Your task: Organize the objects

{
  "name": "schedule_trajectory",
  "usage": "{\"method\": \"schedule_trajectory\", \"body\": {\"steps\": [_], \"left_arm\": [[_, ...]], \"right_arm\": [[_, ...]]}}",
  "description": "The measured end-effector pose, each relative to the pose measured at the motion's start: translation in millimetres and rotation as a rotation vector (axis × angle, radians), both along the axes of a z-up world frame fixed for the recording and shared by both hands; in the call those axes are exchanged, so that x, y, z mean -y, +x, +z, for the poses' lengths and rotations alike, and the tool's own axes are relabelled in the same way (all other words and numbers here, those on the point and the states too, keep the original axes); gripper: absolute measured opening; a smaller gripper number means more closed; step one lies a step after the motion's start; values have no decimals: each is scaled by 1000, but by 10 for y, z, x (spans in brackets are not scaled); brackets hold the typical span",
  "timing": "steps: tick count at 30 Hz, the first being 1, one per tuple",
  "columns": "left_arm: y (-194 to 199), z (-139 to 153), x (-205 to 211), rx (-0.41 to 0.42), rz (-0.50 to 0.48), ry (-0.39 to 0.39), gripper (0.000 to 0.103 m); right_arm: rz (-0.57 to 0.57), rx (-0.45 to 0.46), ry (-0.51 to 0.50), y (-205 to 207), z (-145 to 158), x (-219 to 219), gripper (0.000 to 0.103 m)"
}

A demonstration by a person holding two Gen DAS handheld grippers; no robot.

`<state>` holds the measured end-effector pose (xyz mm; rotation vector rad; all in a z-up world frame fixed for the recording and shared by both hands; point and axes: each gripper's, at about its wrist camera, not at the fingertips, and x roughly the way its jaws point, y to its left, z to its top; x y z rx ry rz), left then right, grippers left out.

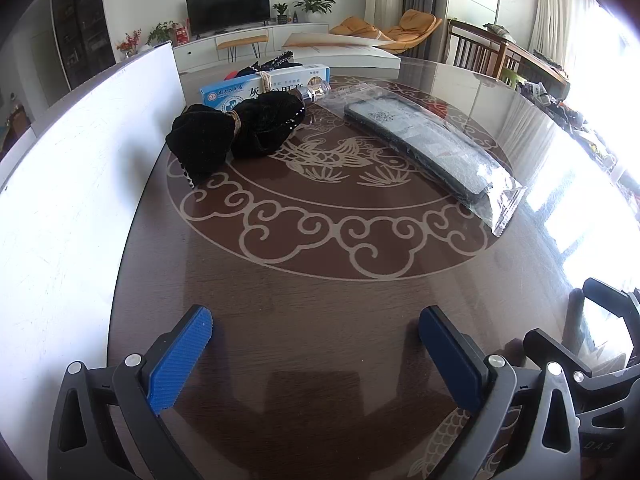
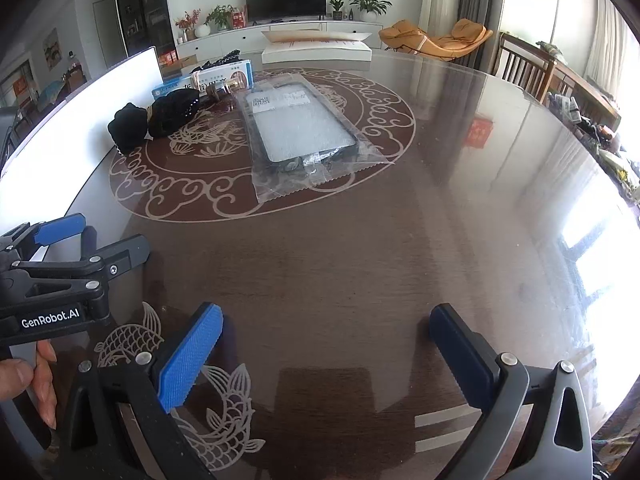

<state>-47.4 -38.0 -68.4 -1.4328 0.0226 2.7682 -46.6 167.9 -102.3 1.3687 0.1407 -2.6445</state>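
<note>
A phone case in a clear plastic bag lies on the round glass-topped table, right of centre. A black velvet bow tied with a band rests at the far left. Behind the bow lies a blue and white medicine box, with a small shiny bottle beside it. My left gripper hovers open over the near table, nothing between its blue pads. My right gripper is open and empty too, to the right of the left one.
A white board runs along the table's left side. A hand holds the left gripper's handle. Wooden chairs and a cluttered side table stand at the right. A white box sits beyond the far edge.
</note>
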Motion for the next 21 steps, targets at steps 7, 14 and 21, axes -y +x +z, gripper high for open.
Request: {"method": "schedule_trajectory", "body": {"steps": [7,14,21], "left_arm": [[0,-2,0,0,1,-1,103],[-2,-5,1,0,0,-1,103],[-3,-7,1,0,0,-1,103]], "right_arm": [[-5,-17,-1,24,6,-5,103],[-8,-24,-3,40,6,-15,103],[-7,-24,-3,40,5,-15,103]]}}
